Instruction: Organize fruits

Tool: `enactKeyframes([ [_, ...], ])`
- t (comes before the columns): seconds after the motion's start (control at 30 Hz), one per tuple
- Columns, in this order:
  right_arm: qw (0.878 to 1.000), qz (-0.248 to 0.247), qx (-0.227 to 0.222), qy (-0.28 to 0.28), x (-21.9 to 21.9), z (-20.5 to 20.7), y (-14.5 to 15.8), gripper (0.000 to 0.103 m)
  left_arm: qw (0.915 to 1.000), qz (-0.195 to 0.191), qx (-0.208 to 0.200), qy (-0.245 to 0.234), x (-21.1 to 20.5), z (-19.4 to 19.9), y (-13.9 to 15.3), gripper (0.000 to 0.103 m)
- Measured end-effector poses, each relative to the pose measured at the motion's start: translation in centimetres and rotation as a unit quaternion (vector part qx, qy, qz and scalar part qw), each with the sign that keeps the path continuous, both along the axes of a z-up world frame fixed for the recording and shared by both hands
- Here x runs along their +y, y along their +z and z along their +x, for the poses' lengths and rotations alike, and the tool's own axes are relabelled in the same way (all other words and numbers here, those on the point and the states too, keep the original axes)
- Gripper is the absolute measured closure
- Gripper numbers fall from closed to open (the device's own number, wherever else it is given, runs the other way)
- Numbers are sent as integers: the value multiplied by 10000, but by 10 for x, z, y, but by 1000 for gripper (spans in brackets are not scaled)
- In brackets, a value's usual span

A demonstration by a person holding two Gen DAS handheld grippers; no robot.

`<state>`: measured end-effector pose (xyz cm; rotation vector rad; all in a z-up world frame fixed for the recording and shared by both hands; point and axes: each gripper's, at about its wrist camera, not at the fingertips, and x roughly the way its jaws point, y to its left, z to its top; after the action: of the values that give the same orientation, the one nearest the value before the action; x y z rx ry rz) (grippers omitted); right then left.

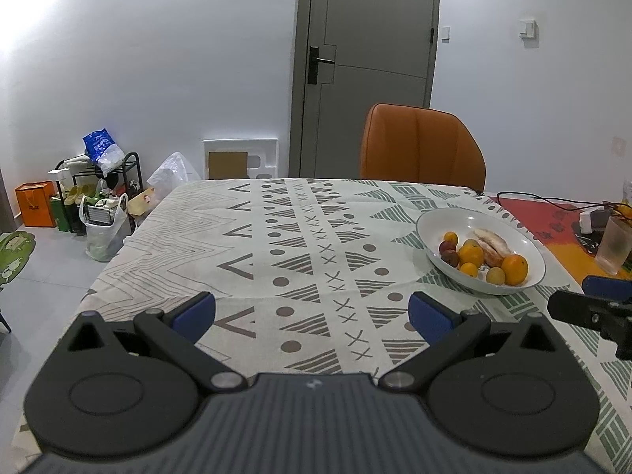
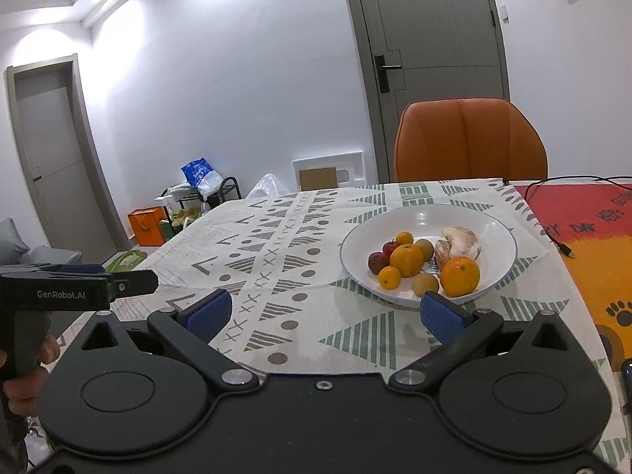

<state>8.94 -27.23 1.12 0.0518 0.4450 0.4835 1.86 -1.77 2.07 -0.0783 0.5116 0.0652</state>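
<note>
- Right gripper [image 2: 326,314]: jaws spread wide, nothing between them; it hangs over the patterned tablecloth [image 2: 276,276], its right fingertip just short of the bowl's near rim.
- Left gripper [image 1: 312,312]: likewise wide open and empty, over bare cloth, well apart from the fruit. It also shows side-on at the left edge of the right wrist view, held in a hand [image 2: 23,367].
- White bowl [image 2: 501,233]: shallow and glossy, on the cloth near the table's right side, in front of an orange chair [image 2: 470,138]. All the fruit lies in it.
- Large oranges [image 2: 460,276]: two, round, firm-skinned; probably the heaviest pieces. Best taken across the widest part, jaws near full spread.
- Small oranges [image 2: 389,277]: smooth and light, likely to roll or squirt out; close gently and centred.
- Dark red fruits [image 2: 378,261]: two, touching each other at the left side; glossy skin, probably slippery.
- Greenish-yellow fruits [image 2: 425,284]: one near the front rim is easiest to reach.
- Peeled citrus segments [image 2: 458,243]: soft, membrane exposed; will crush or tear. Light grip across the thick part, if at all.
</note>
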Motion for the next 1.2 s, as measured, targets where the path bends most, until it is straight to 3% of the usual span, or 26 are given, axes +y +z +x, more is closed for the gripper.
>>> enactKeyframes([
  [1.2, 10000, -48, 38, 50, 4, 3, -1, 0, 9999, -107, 18, 69, 6, -1, 4, 0],
])
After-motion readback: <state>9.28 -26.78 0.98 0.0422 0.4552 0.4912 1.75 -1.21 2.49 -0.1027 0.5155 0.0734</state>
